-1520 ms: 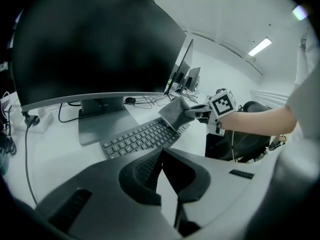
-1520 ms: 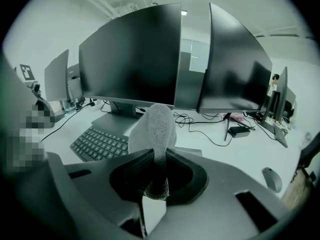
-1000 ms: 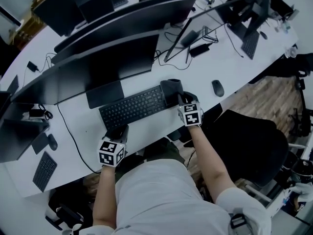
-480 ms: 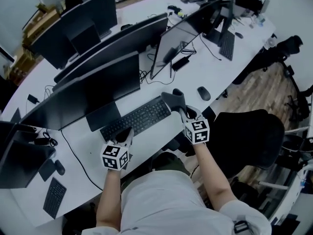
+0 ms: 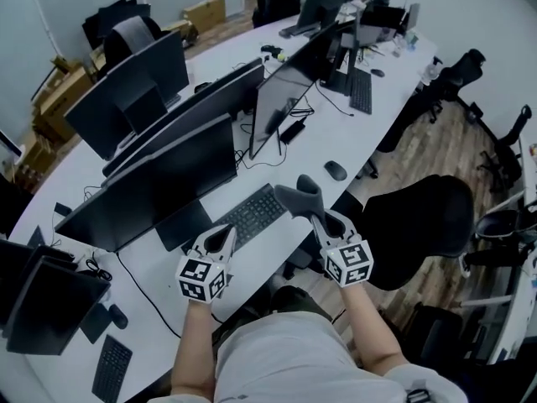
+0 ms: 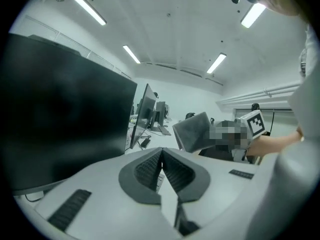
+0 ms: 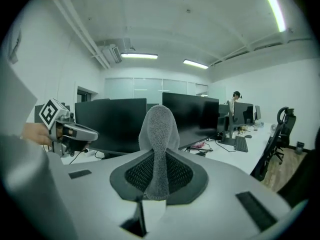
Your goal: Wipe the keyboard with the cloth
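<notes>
The black keyboard (image 5: 252, 212) lies on the white desk (image 5: 352, 137) in front of a dark monitor (image 5: 159, 187). My right gripper (image 5: 317, 217) is shut on the grey cloth (image 5: 300, 195), which stands up out of the jaws (image 7: 159, 129) in the air by the keyboard's right end. The left gripper (image 5: 226, 233) hovers over the keyboard's near left part, shut with nothing between its pads (image 6: 150, 169). In the left gripper view the cloth (image 6: 196, 132) shows to the right. The keyboard does not show clearly in either gripper view.
A row of monitors (image 5: 214, 99) stands behind the keyboard. A mouse (image 5: 335, 170) lies to the right. A black office chair (image 5: 419, 221) stands by the desk's edge at right. Another keyboard (image 5: 111, 366) and mouse (image 5: 118, 316) lie at the lower left.
Both grippers have come up off the desk and toward me. The cloth has left the keyboard's right end and now hangs in the air. The head camera has tilted up.
</notes>
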The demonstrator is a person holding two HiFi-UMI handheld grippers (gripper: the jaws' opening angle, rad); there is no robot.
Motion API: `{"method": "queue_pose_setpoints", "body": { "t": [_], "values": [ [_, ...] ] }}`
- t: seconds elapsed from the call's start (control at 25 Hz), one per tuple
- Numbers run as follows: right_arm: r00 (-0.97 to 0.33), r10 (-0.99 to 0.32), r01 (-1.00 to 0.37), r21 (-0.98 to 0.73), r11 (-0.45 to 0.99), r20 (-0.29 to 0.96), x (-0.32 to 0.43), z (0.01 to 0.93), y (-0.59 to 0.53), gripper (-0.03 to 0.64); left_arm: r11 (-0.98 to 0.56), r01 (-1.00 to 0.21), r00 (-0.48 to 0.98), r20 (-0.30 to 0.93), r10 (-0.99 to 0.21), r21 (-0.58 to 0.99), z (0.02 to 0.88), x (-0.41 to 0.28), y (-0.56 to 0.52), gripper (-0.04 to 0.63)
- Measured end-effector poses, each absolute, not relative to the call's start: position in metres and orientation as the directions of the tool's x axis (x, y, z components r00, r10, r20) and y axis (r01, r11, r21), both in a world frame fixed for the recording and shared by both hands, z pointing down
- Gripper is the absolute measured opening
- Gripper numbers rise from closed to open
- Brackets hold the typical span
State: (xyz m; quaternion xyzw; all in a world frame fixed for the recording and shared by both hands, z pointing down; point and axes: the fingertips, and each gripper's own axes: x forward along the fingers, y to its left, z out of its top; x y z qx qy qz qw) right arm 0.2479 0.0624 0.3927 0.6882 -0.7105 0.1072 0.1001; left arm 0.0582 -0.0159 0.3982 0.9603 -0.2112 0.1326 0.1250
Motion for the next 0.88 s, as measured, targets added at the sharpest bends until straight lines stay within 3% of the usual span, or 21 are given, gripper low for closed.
{"method": "queue_pose_setpoints", "body": {
  "t": [0.4,0.88],
  "values": [
    [-0.015,-0.98,-1.0,0.019,0.02,0.2,0.19,0.355,0.127,0.058,-0.921,-0.372,0.908,0.254,-0.335,0.118,0.368,0.037,0.024,-0.002],
    [-0.022,-0.979,-0.999,0.028,0.028,0.204,0.14,0.369,0.156,0.06,-0.92,-0.379,0.907,0.235,-0.348,0.1,0.369,-0.008,0.045,-0.002]
  ]
}}
